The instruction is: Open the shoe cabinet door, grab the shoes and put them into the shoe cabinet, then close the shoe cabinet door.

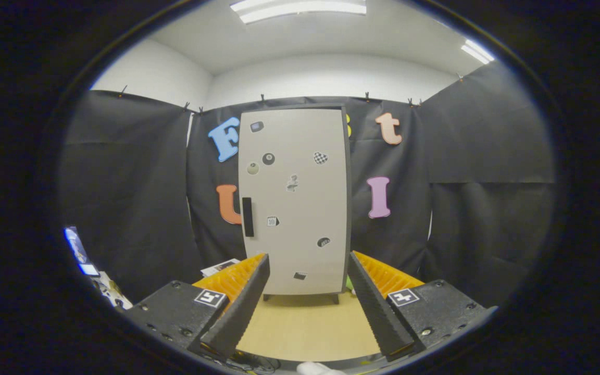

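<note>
Shoe cabinet (295, 203) upright against booth wall, beyond the fingers, door closed, stickers scattered on its front. Wooden floor (305, 325) between cabinet and gripper. Gripper (308, 276) held wide apart, nothing between fingers (242, 302). Black handle (248, 216) on door's left edge. Green bit beside cabinet's right foot, possibly a shoe.

The shoe cabinet (300, 208) has a pale grey door (294, 203) with dark edging and a black vertical handle (248, 216) near its left edge. Small black, white and checkered stickers (320, 158) dot the door. Below the cabinet, the floor (308, 325) is light wood-toned. The claw (308, 271), spread apart, has black ribbed fingers (242, 307) backed with orange.
</note>
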{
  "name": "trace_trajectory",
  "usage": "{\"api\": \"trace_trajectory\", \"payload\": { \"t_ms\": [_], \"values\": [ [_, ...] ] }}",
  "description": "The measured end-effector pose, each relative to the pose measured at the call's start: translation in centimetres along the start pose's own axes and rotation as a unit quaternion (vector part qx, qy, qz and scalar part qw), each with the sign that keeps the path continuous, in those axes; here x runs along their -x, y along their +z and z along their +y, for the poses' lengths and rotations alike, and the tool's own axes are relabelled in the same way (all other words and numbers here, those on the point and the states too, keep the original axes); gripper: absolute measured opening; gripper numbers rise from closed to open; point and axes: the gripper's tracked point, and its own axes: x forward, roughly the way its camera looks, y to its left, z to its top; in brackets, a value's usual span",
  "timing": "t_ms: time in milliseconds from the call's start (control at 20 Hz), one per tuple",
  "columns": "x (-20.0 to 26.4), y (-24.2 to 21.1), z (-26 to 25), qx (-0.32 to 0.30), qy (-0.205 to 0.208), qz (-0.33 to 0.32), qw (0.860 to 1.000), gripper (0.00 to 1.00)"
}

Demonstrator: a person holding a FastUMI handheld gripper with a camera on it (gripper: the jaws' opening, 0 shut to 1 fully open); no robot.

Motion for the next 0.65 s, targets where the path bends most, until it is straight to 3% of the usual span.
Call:
{"api": "trace_trajectory", "payload": {
  "t_ms": [650],
  "values": [
    [0.51,0.59,0.07,-0.005,0.000,-0.002,1.000,0.98]
  ]
}}
